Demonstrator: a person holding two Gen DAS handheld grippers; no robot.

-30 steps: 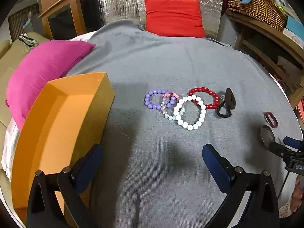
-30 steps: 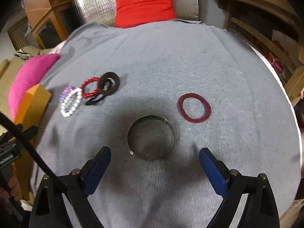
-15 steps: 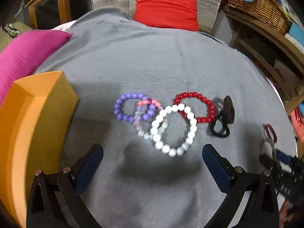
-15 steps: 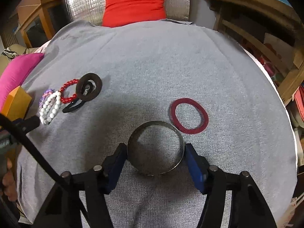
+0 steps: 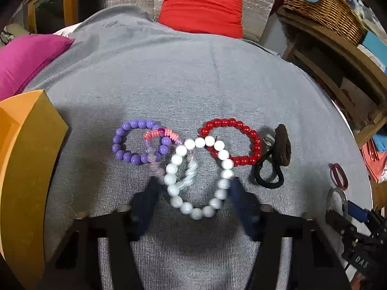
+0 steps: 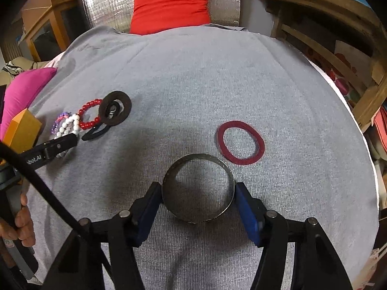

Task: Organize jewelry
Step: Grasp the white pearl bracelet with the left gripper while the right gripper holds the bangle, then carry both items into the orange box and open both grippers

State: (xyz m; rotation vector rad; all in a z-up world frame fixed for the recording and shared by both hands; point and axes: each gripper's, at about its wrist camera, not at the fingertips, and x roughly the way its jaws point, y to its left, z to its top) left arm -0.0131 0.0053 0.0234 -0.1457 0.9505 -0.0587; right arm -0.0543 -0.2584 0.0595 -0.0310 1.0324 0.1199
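A silver bangle (image 6: 197, 191) lies flat on the grey cloth (image 6: 205, 84) and is gripped across its width by the right gripper (image 6: 198, 203), whose blue pads (image 6: 248, 213) are pressed against its two outer sides; those jaws were closed onto it within the last second. Just beyond the bangle, to its right and apart from it, a dark red ring (image 6: 240, 142) lies flat.

Further left, a cluster of bracelets is spread on the cloth. The white bead bracelet (image 5: 200, 178) is straddled by the left gripper (image 5: 193, 193), whose jaws have just been closing. The right pad stands at the beads; whether either pad presses on them cannot be told, since both are blurred. A twisted clear bracelet (image 5: 189, 171) lies across the white loop's left part and partly between the pads too. The white loop overlaps a red bead bracelet (image 5: 244, 142) at its upper right. A purple bead bracelet (image 5: 135, 142) lies to the left, crossed by a pink-and-clear strand (image 5: 157, 135). Right of the red beads a brown ring (image 5: 283, 148) and a black hair tie (image 5: 267, 178) are seen touching.

An orange box (image 5: 26, 164) stands at the cloth's left edge, with a magenta cushion (image 5: 26, 60) behind it. A red cushion (image 5: 202, 8) is propped at the far end, and a wicker basket (image 5: 324, 9) sits on a wooden shelf at right.
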